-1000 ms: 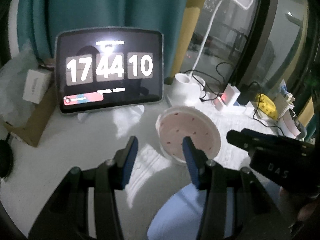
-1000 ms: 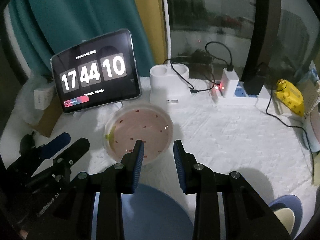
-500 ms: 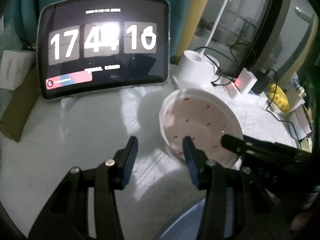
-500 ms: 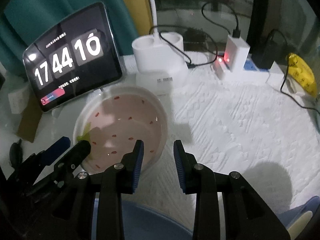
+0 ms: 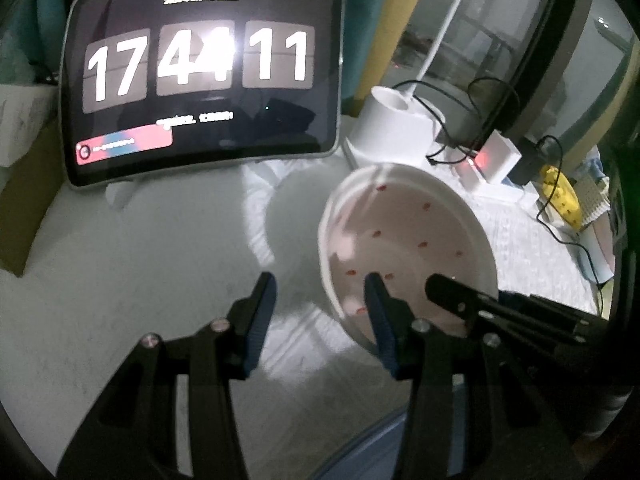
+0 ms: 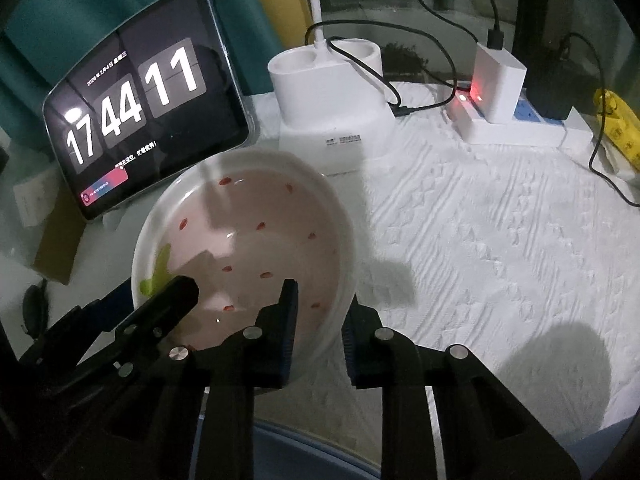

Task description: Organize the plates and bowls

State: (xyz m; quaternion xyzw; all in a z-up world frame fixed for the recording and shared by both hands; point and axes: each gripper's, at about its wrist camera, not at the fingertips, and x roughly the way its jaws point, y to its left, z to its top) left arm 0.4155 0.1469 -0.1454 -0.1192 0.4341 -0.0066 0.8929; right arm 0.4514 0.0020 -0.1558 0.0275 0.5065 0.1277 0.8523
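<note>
A white bowl (image 6: pixel 256 240) with a pink, red-flecked inside stands on the white cloth in both wrist views, also bowl (image 5: pixel 412 236). My right gripper (image 6: pixel 318 320) straddles its near right rim, one finger inside and one outside. Its jaws are closing and the pads sit against the wall. My left gripper (image 5: pixel 320 304) straddles the bowl's left rim with wide jaws, its pads clear of the wall. The same left gripper (image 6: pixel 154 292) shows at lower left in the right wrist view. A blue plate (image 6: pixel 300 456) lies below both grippers, mostly hidden.
A tablet clock (image 5: pixel 200 80) leans at the back left, beside a cardboard box (image 5: pixel 24 200). A white lamp base (image 6: pixel 332 100), a power strip with charger (image 6: pixel 500 92), cables and a yellow packet (image 6: pixel 620 128) line the back. Another blue dish (image 6: pixel 608 440) peeks in lower right.
Both grippers sank and moved forward onto the bowl, which now looms larger. The right jaws narrowed around its rim. The left jaws kept their width.
</note>
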